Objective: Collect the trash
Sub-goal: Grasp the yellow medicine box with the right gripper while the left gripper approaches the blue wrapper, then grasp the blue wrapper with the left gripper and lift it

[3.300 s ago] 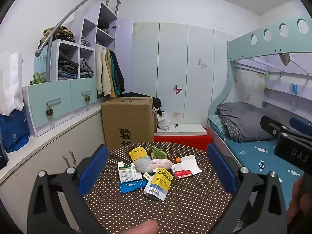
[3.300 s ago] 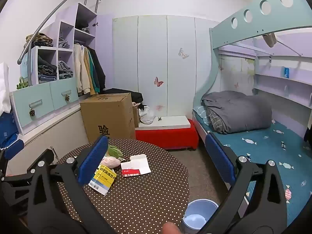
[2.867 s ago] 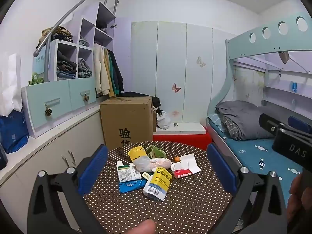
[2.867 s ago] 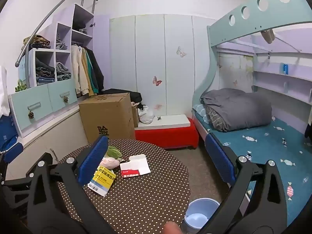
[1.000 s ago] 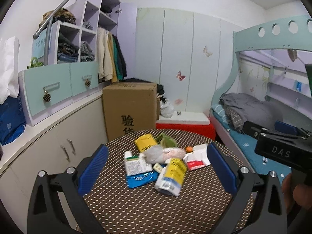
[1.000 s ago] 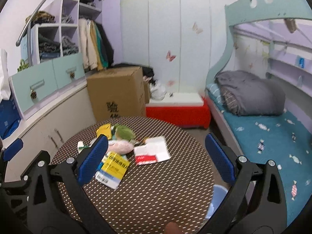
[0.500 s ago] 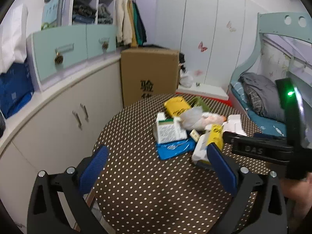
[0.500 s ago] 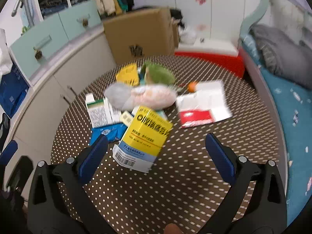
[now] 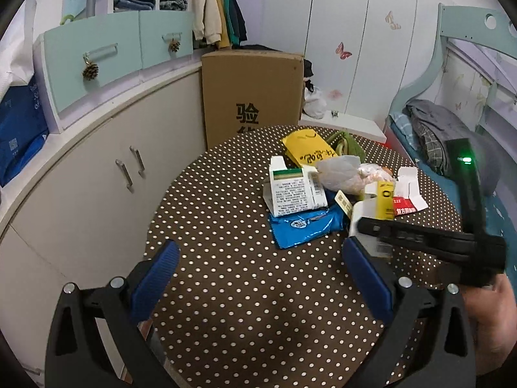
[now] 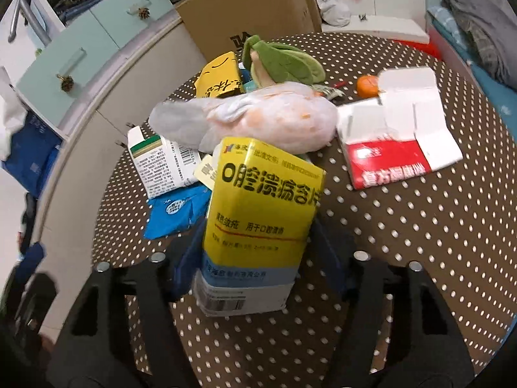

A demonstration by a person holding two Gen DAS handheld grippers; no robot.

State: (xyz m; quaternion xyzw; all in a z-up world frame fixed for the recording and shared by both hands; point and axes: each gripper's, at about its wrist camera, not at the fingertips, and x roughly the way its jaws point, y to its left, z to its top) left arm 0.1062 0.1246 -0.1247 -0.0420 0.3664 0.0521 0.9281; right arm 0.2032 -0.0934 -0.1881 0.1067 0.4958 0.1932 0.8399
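Yellow cardboard fills the middle of our right wrist view: a tall medicine box (image 10: 258,223) with bold black Chinese lettering on its face, a red line under smaller text, then a pale blue band and a white bottom end printed with a barcode. It lies tilted on the dotted brown table (image 10: 420,242), its far end leaning against a crumpled translucent plastic bag (image 10: 258,119). Our right gripper (image 10: 258,258) has its blue pads pressed against both sides of the box's lower part, so it is clamped on the box. From the left wrist view we see the same box (image 9: 381,200) side-on, with the black arm of the right gripper reaching across to it.

Around the box sits the rest of the litter: a green-and-white carton (image 10: 161,165) just to its left, a blue foil wrapper (image 10: 181,213) touching the carton's near edge, a flattened red-and-white box (image 10: 397,135) to the right, a yellow packet (image 10: 219,77) and a green leafy piece (image 10: 284,61) beyond the bag, and a small orange fruit (image 10: 368,85).

Our left gripper (image 9: 258,278) hangs above bare tablecloth near the table's edge, its blue pads wide apart with nothing between them.
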